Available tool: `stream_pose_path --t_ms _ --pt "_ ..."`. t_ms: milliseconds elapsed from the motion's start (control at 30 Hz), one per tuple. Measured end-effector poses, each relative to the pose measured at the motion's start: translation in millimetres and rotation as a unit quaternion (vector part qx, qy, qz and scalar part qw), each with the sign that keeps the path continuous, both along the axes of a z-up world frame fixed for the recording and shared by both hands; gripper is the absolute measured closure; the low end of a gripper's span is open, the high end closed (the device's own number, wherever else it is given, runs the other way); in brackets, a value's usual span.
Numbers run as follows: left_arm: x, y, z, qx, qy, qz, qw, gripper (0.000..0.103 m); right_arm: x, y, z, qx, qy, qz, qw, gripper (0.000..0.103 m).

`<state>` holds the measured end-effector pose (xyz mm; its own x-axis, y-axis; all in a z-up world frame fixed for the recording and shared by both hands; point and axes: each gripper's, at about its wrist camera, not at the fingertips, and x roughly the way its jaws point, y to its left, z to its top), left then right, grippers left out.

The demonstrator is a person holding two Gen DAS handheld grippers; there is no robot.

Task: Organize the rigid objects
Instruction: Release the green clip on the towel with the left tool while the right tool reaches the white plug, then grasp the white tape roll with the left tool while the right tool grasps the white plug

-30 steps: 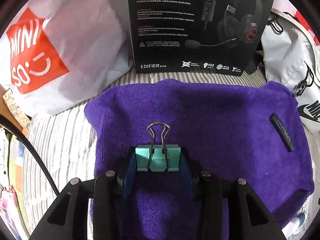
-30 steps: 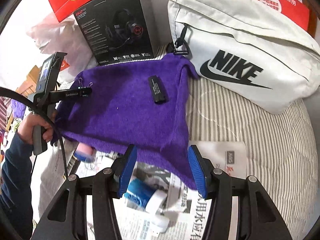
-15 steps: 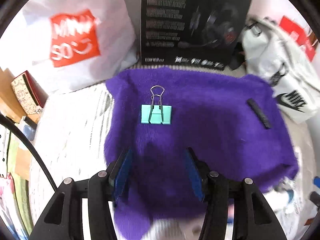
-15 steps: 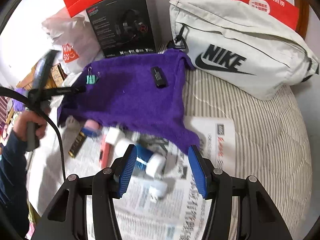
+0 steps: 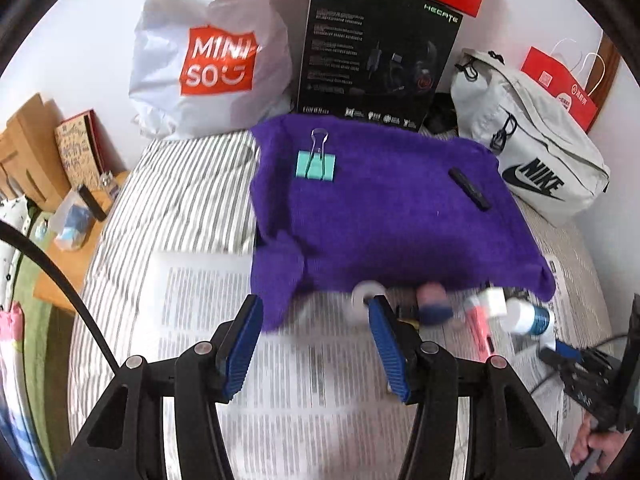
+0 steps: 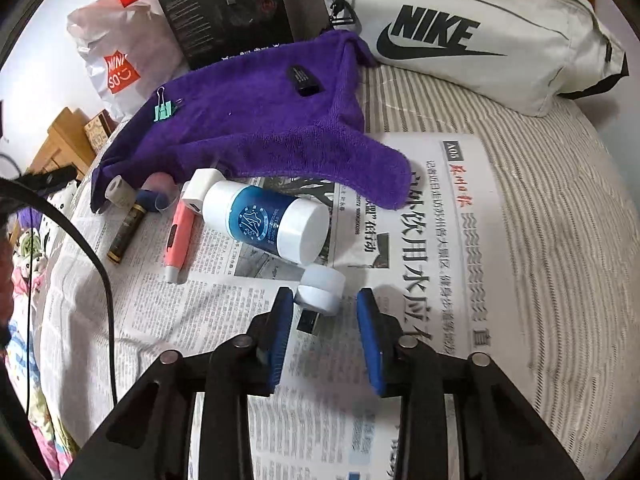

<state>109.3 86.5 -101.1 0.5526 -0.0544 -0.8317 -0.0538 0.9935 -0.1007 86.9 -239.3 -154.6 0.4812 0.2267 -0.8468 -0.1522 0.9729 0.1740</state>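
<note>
A teal binder clip (image 5: pixel 316 164) and a black flat stick (image 5: pixel 469 188) lie on the purple towel (image 5: pixel 380 216); they also show in the right wrist view, clip (image 6: pixel 164 110), stick (image 6: pixel 304 79). My left gripper (image 5: pixel 316 344) is open and empty over the newspaper (image 5: pixel 280 360), short of the towel. My right gripper (image 6: pixel 323 336) is open, its fingers on either side of a small white cap (image 6: pixel 321 289) with a black USB-like piece (image 6: pixel 309 323) below it. A blue-white bottle (image 6: pixel 266 222), pink pen (image 6: pixel 180 238), white block (image 6: pixel 202 191), dark tube (image 6: pixel 126 232) and tape roll (image 6: pixel 118 188) lie on the newspaper.
A Miniso bag (image 5: pixel 212 52), black headset box (image 5: pixel 376 60) and white Nike bag (image 5: pixel 536 156) stand behind the towel. A wooden side table (image 5: pixel 48 168) is at the left. Striped bedding (image 6: pixel 560 240) lies to the right of the newspaper.
My left gripper let go of the binder clip on the towel and pulled back over the newspaper. My right gripper moved down and forward to straddle the white cap.
</note>
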Motion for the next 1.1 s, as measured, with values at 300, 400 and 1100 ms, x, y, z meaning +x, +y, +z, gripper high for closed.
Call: stream_pose_path --t_ms 300,400,1100 --pt "-14 -17 -25 -0.011 0.021 -0.009 0.9997 0.05 -3 -6 -3 -0.032 -0.024 0.005 0.999 0.073" --pt "-13 -22 -33 -0.011 0.024 -0.01 0.9996 0.05 -5 -5 -4 -0.043 -0.037 0.014 0.998 0.073" --pt "28 -49 -62 0.021 -0.023 -0.023 0.9993 0.076 -9 -10 -6 -0.033 -0.058 0.03 0.997 0.073"
